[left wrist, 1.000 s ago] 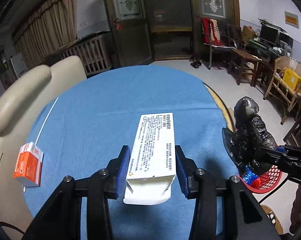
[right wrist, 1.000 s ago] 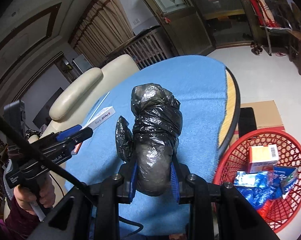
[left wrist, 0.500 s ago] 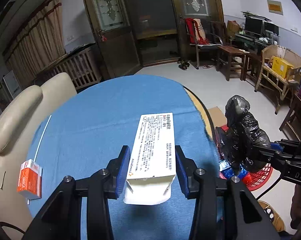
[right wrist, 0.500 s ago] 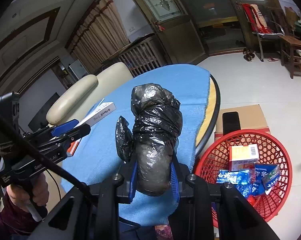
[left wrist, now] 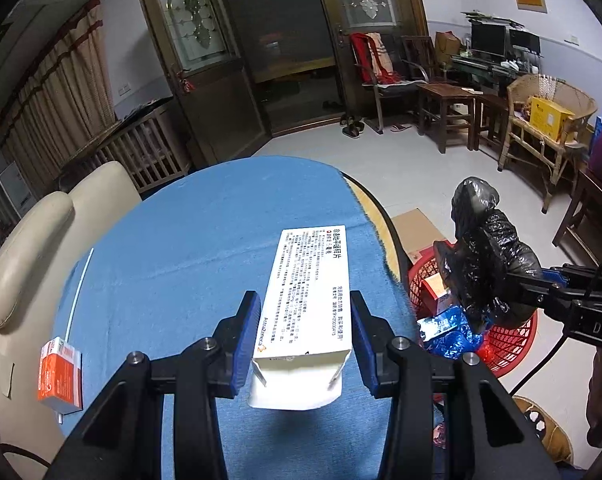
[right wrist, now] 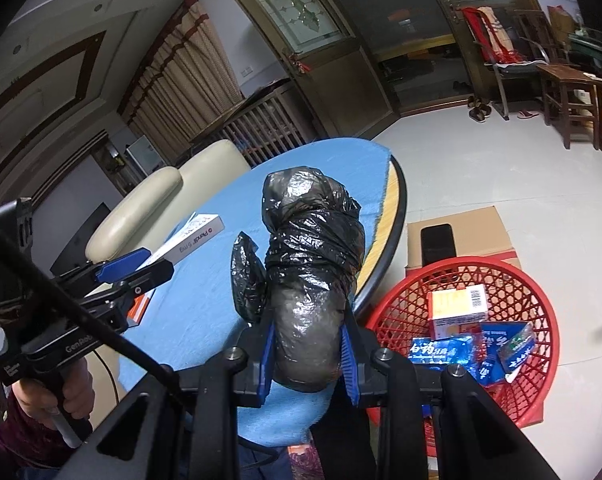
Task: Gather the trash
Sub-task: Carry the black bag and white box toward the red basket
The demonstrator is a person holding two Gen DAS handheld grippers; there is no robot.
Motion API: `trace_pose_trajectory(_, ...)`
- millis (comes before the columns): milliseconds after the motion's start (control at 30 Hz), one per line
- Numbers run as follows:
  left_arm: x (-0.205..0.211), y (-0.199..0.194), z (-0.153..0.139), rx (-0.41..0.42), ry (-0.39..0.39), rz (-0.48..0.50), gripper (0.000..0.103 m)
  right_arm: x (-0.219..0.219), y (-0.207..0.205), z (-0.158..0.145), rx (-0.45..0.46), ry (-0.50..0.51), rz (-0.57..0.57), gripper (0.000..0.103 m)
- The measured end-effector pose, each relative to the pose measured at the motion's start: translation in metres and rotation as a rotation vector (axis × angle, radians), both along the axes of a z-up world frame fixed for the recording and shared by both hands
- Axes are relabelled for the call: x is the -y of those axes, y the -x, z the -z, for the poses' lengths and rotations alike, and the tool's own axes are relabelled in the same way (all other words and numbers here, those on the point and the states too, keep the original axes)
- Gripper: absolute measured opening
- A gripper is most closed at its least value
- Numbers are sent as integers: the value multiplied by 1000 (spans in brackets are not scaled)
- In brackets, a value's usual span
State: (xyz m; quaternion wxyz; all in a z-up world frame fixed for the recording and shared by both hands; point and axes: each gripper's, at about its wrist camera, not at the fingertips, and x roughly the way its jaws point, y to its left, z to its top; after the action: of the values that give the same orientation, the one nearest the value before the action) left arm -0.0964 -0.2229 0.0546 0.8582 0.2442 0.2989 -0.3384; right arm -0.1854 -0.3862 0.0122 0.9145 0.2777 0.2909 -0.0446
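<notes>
My right gripper (right wrist: 307,354) is clamped on the black bag bundle (right wrist: 315,280); the blue pads press into its lower end and the bundle stands out forward along the fingers, its long axis in line with them. My left gripper (left wrist: 303,338) holds the white carton (left wrist: 311,288) the same way, gripped by its near end between the pads, with the printed length running straight out ahead.

The relation that governs the coming move is the bundle against the red basket (right wrist: 537,284). In the right wrist view the basket sits on the floor, below and to the right of the bundle, just beyond the edge of the blue-covered table (right wrist: 205,280). Boxes and blue packets already lie in it. The bundle is not yet over the rim; it hangs over the table edge.

My right hand is the nearer of the two. In the left wrist view the basket (left wrist: 513,340) lies to the right of the carton, partly hidden behind the bundle (left wrist: 487,256).

I judge that a rightward and downward carry is needed before release. An orange box (left wrist: 61,376) remains at the table's left edge, uncollected.
</notes>
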Motion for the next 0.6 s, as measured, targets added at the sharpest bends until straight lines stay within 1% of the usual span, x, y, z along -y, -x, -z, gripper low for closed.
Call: trace_pose_trajectory(600,18,12,0,17,-26,56,45,20,21,-1,7,-9,45,30)
